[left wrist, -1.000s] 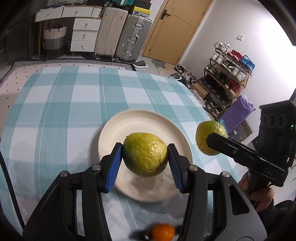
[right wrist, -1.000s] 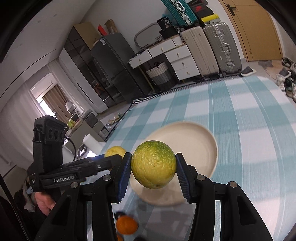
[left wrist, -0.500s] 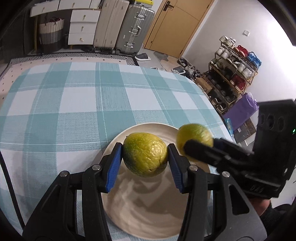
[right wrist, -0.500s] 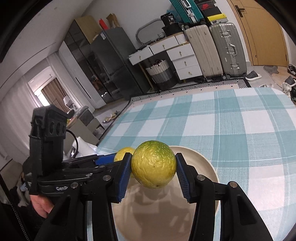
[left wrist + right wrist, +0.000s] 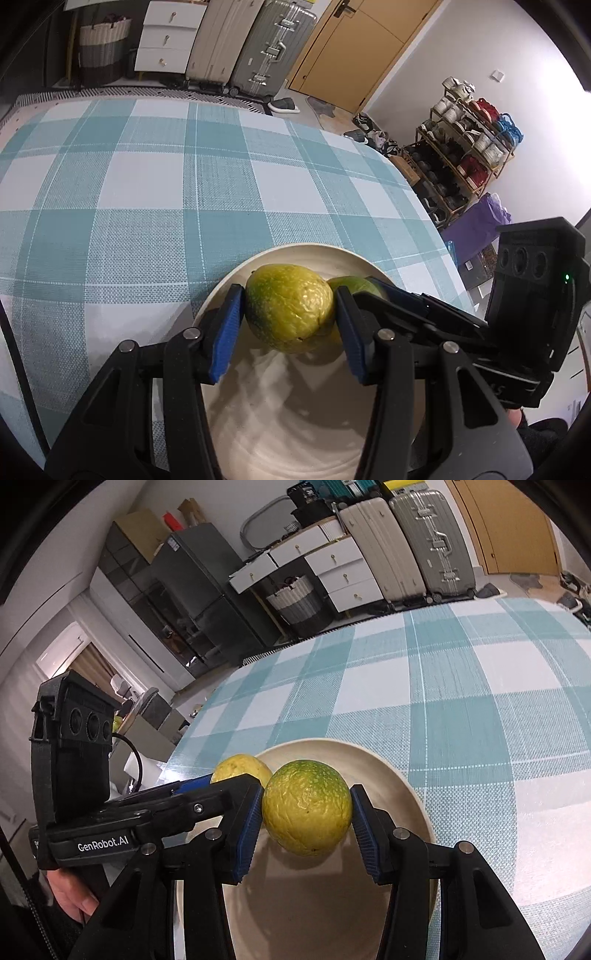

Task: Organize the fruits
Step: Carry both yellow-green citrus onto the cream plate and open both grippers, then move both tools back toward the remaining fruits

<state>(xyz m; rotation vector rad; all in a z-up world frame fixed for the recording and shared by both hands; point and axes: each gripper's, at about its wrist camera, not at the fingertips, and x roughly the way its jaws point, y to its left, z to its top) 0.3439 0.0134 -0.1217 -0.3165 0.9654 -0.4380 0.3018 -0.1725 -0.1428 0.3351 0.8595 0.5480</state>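
Note:
My left gripper (image 5: 288, 314) is shut on a wrinkled yellow-green fruit (image 5: 290, 312) and holds it over the cream plate (image 5: 295, 424). My right gripper (image 5: 306, 819) is shut on a rounder yellow-green fruit (image 5: 307, 818), also over the plate (image 5: 402, 790). The two fruits are side by side, very close. In the left wrist view the right gripper's fruit (image 5: 354, 286) peeks out behind the left gripper's right finger. In the right wrist view the left gripper's fruit (image 5: 242, 768) shows at the plate's left rim.
The plate lies on a teal and white checked tablecloth (image 5: 147, 192) near the table's right edge. Suitcases (image 5: 255, 48), drawers and a shoe rack (image 5: 469, 147) stand on the floor beyond the table.
Both grippers moved forward and down over the plate and came together, so the two fruits are now side by side. The small orange fruit seen earlier has left the views.

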